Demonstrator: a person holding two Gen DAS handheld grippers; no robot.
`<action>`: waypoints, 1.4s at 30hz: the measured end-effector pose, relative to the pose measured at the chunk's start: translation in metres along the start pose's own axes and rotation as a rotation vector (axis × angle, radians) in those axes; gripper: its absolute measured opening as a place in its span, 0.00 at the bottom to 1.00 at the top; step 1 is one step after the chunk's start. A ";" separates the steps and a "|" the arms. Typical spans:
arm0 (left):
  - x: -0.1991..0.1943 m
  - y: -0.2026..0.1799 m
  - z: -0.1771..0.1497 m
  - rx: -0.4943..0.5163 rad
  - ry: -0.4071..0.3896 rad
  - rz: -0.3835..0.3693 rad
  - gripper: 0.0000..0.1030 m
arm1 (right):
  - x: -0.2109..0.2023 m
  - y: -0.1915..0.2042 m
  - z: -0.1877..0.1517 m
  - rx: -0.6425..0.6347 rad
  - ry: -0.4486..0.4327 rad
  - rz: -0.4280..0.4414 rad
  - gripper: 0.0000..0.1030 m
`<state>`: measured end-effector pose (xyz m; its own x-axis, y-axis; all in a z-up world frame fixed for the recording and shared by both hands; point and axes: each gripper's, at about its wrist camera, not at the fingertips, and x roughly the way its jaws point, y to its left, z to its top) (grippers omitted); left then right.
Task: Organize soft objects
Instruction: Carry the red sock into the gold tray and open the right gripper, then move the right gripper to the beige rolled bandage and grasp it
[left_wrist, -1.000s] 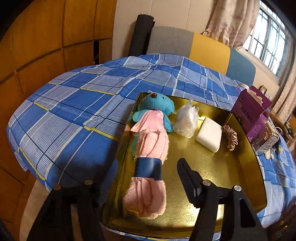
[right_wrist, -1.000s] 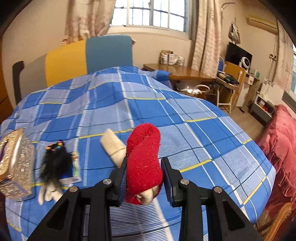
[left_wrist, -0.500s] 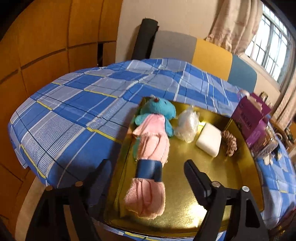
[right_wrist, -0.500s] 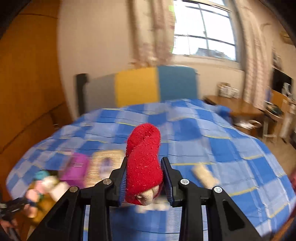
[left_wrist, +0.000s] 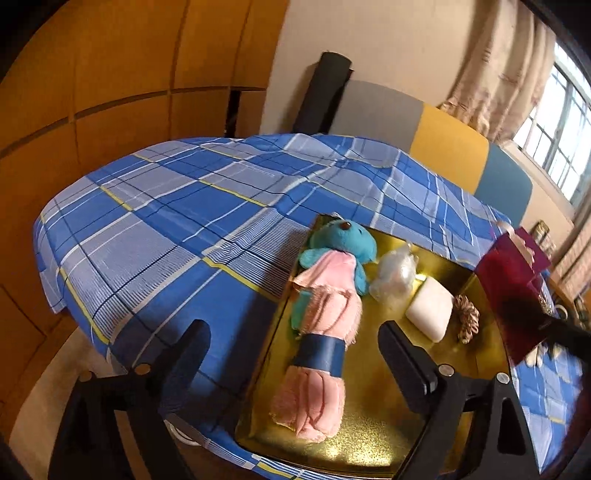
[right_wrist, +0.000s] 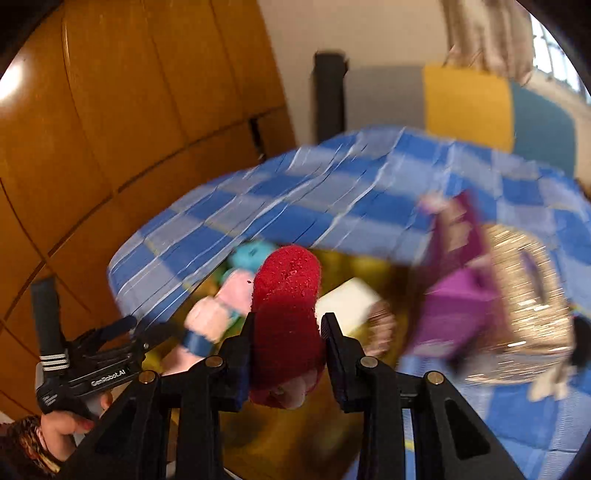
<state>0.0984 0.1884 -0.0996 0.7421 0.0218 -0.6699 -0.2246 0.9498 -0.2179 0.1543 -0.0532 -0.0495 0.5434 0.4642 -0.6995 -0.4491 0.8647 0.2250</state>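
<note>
Carrying a rolled red sock (right_wrist: 286, 295) clamped between its jaws, the right gripper (right_wrist: 287, 352) hangs over the gold tray (left_wrist: 373, 435). The left gripper (left_wrist: 291, 354), jaws opening and empty, straddles the pink towel roll (left_wrist: 321, 354). Released carelessly, the sock could bury the white sponge (left_wrist: 430, 312).

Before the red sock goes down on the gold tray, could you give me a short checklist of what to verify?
1. Red sock clamped in right gripper: ok.
2. Bare space on gold tray near its front: ok.
3. Left gripper empty, jaws opening: ok.
4. Left gripper clear of the drop spot: not ok, it hangs over the pink towel roll.
5. Right wrist view sharp enough to aim: not ok, blurred.
</note>
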 end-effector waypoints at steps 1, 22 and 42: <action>-0.001 0.002 0.001 -0.009 -0.003 0.002 0.90 | 0.013 0.006 -0.002 0.004 0.026 0.012 0.32; -0.003 0.020 0.004 -0.113 0.003 -0.003 0.92 | 0.093 0.025 -0.023 0.218 0.148 0.038 0.41; -0.017 -0.043 -0.014 0.072 0.009 -0.183 0.92 | -0.053 -0.026 -0.049 -0.003 -0.041 -0.164 0.41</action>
<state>0.0866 0.1431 -0.0889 0.7610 -0.1561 -0.6297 -0.0400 0.9575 -0.2857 0.1020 -0.1094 -0.0512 0.6379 0.3239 -0.6987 -0.3539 0.9291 0.1076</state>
